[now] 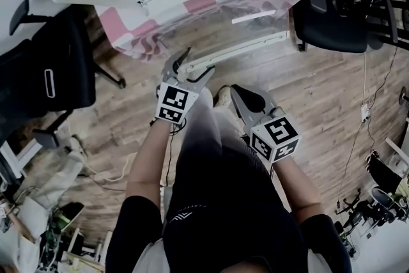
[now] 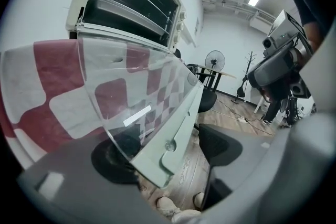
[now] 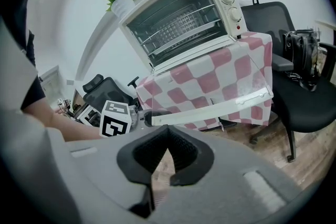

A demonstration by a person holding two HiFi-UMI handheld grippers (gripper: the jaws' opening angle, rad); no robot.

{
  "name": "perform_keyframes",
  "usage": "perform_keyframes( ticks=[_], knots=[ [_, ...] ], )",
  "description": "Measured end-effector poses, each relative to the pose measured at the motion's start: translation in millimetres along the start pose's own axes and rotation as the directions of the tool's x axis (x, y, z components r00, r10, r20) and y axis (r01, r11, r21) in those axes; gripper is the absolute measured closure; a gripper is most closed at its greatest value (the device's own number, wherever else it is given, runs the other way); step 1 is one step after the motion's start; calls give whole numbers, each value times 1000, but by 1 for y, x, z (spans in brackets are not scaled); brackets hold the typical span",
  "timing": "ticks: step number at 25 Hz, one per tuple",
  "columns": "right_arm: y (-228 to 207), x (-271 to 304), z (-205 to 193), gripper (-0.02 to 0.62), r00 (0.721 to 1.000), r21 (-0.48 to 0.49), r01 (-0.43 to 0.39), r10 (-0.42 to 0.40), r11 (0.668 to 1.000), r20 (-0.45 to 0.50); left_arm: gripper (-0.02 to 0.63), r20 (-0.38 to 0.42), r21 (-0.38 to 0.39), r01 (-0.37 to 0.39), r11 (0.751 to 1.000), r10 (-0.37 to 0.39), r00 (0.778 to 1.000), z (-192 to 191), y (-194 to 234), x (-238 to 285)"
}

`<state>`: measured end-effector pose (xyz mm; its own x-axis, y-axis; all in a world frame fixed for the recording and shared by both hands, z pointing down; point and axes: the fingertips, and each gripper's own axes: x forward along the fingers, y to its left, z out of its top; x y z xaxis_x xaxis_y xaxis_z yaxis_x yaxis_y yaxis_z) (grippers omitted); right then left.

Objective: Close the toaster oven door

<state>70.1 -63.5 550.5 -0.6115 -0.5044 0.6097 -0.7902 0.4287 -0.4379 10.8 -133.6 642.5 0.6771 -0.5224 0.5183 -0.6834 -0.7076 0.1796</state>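
oven (image 3: 184,23) sits up on a checked cloth (image 3: 220,76). its door (image 2: 131,107) hangs fully down, glass about level, handle (image 2: 181,128) on the edge nearest you. the task isn't done yet.

your left tool (image 1: 195,65) is released, jaws wide, with the left end of the handle and the door corner between them. neither pad presses on it. whether the lower jaw already touches the door's underside i can't tell, the glass blurs it.

your right tool (image 3: 168,136) is clenched on nothing, held back and low, well apart from the door.

risks from here:
- you're at the corner, not the middle of the handle. a lift from there will likely twist the door and let it slide off the pad.
- with the jaws loose, the door can drop back if you swing too fast.
- a hard push at the end may shove the oven back on the cloth, or slam the door.
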Motion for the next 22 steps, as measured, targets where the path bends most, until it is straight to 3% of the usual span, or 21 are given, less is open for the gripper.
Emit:
perform_keyframes(
  ticks=[16, 22],
  knots=[
    [10, -25, 0, 594, 999, -17, -22, 23, 1000, 40, 217, -14, -29, 21, 999, -22, 1000, 9, -15, -15],
    [12, -35, 4, 593, 998, -34, -31, 33, 999, 61, 218, 33, -82, 4, 997, -2, 999, 32, -24, -31]
  ],
)
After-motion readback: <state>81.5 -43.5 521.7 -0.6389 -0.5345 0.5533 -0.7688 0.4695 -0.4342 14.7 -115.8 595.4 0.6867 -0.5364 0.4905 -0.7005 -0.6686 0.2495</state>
